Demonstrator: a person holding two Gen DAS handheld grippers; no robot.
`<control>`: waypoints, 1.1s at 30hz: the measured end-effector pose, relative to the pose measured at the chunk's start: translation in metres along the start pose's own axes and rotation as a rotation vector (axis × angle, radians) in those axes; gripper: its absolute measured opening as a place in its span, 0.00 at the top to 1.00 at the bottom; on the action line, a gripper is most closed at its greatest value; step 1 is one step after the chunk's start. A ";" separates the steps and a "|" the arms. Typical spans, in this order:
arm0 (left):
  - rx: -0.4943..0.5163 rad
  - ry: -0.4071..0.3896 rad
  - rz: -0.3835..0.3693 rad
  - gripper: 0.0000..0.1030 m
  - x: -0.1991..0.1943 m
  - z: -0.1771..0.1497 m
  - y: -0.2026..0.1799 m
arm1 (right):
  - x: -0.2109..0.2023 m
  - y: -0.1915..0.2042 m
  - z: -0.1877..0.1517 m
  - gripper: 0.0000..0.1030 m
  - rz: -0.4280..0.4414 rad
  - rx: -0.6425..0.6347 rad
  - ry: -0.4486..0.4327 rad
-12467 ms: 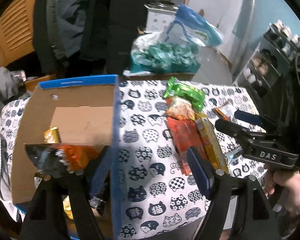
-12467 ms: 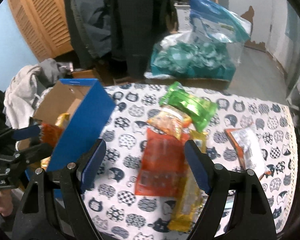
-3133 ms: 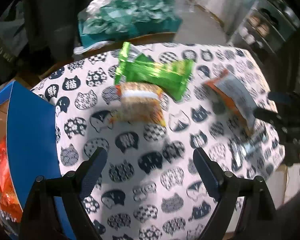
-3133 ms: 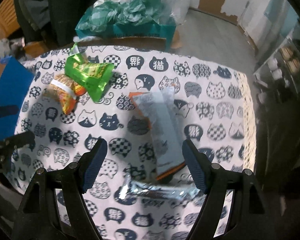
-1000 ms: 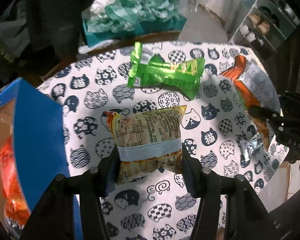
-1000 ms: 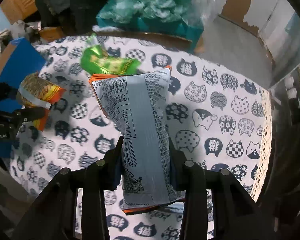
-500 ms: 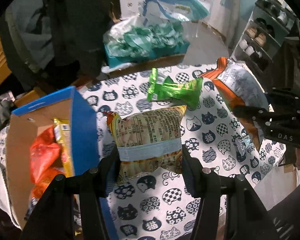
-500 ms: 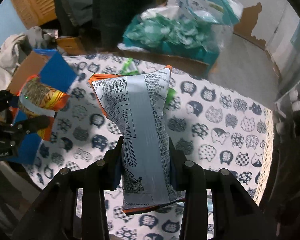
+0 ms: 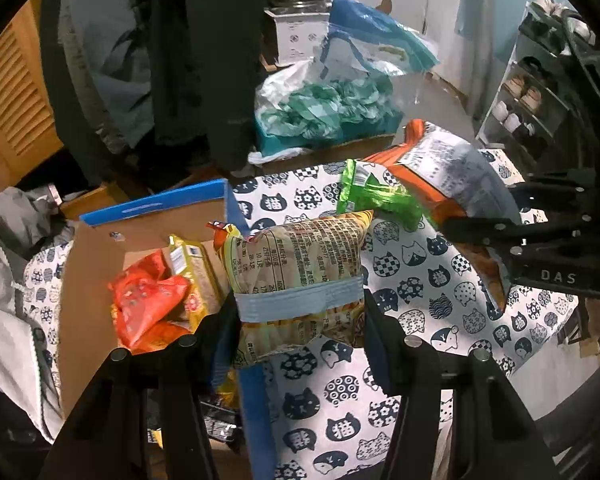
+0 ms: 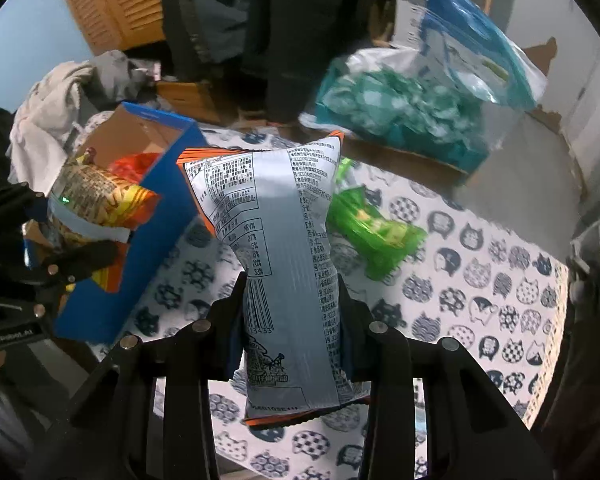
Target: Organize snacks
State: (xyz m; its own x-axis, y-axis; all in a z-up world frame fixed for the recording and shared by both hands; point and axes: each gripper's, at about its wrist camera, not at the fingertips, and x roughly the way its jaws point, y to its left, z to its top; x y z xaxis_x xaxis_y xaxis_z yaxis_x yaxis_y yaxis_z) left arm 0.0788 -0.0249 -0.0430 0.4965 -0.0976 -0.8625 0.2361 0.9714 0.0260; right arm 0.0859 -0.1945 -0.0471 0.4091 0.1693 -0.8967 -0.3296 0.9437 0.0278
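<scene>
My left gripper (image 9: 298, 326) is shut on a yellow snack bag with a pale blue band (image 9: 300, 272) and holds it above the right wall of the blue cardboard box (image 9: 152, 206). The box holds red (image 9: 148, 300) and yellow (image 9: 198, 276) packets. My right gripper (image 10: 290, 324) is shut on a silver and orange snack bag (image 10: 278, 240), held above the table to the right of the box (image 10: 160, 220). It also shows in the left wrist view (image 9: 440, 168). A green packet (image 10: 370, 228) lies on the cat-print tablecloth (image 10: 480, 280).
A bag of teal wrapped items (image 10: 400, 116) and a blue plastic bag (image 10: 472, 52) stand behind the table. Clothes (image 10: 60, 92) are piled to the left of the box. Dark coats (image 9: 204, 60) hang at the back. A shoe rack (image 9: 532, 92) stands at the right.
Both grippers have lifted their bags and moved left towards the box. The yellow bag is now over the box's right wall, and the box's inside shows more.
</scene>
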 end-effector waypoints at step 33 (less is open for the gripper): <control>-0.283 -0.074 0.092 0.45 -0.035 -0.041 0.149 | 0.042 0.141 0.093 0.65 0.141 -0.083 0.006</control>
State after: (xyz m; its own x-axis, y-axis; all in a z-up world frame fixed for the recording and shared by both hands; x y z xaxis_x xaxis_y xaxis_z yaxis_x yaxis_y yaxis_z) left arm 0.0625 0.1319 -0.0291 0.5667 -0.0120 -0.8238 -0.0496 0.9976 -0.0487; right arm 0.1357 -0.0284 -0.0397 0.3490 0.2967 -0.8889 -0.4526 0.8840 0.1173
